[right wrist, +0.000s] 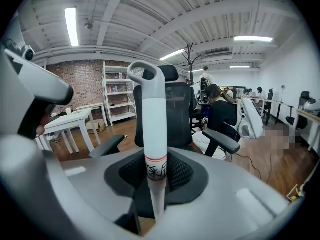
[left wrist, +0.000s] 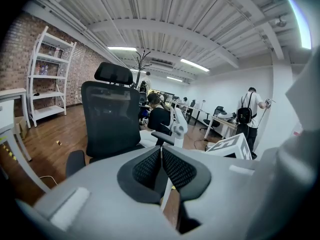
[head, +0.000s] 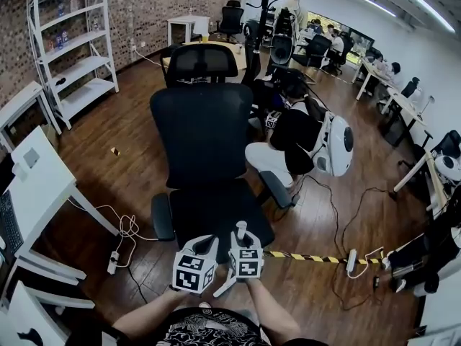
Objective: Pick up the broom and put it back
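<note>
Bristles and the lower end of the broom (head: pixel 242 231) cannot be made out. In the head view its white handle slants down from a looped top, passes between the two marker cubes and is lost against the person's forearms and shirt. Whether it reaches the wooden floor (head: pixel 137 171) cannot be told. The right gripper view shows only the upper handle, upright in the middle of the picture. It carries a red-edged label band whose print is partly covered by the pads.

The right gripper (head: pixel 241 244) has its jaws closed against the handle at that label, one pad on each side, and so holds the broom. The left gripper (head: pixel 204 246) sits just beside it, with its pads pressed together and nothing between them. In the left gripper view a short strip of white handle shows below and beyond the jaws.

A black office chair (head: pixel 205 143) stands directly ahead and blocks much of the room behind it. A seated person (head: pixel 292 132) to its right is partly hidden by the chair's armrest. The white shelf unit (head: pixel 75 56) by the brick wall carries a few small items on its upper shelves, too small to identify.
</note>
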A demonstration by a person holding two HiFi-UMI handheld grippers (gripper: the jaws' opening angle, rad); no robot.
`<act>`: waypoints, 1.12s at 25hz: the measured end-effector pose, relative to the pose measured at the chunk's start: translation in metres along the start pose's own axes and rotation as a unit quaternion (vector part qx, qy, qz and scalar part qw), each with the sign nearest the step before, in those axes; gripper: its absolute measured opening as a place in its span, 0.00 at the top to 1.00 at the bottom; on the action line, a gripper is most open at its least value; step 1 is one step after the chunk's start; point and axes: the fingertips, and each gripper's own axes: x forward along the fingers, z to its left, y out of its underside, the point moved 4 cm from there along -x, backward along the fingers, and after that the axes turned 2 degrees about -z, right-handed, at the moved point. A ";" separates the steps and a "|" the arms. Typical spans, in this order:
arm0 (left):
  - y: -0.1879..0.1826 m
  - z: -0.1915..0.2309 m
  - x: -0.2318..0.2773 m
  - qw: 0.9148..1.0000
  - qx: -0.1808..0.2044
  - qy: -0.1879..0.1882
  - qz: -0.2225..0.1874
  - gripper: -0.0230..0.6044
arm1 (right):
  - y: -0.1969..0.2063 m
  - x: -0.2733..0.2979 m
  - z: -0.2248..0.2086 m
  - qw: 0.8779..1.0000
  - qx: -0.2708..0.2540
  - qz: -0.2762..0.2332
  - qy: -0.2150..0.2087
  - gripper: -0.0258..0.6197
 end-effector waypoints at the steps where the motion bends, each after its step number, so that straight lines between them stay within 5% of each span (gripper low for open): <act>1: 0.001 -0.003 -0.001 1.000 -0.001 0.001 0.000 0.95 | 0.002 -0.007 0.000 1.000 0.001 -0.003 0.001 0.84; 16: 0.033 -0.063 -0.032 1.000 0.000 -0.005 -0.001 0.95 | 0.025 -0.102 -0.008 1.000 0.011 -0.025 0.004 0.84; 28: 0.037 -0.092 -0.063 0.998 -0.007 -0.051 -0.041 0.95 | -0.018 -0.184 -0.004 0.995 0.001 -0.092 -0.035 0.84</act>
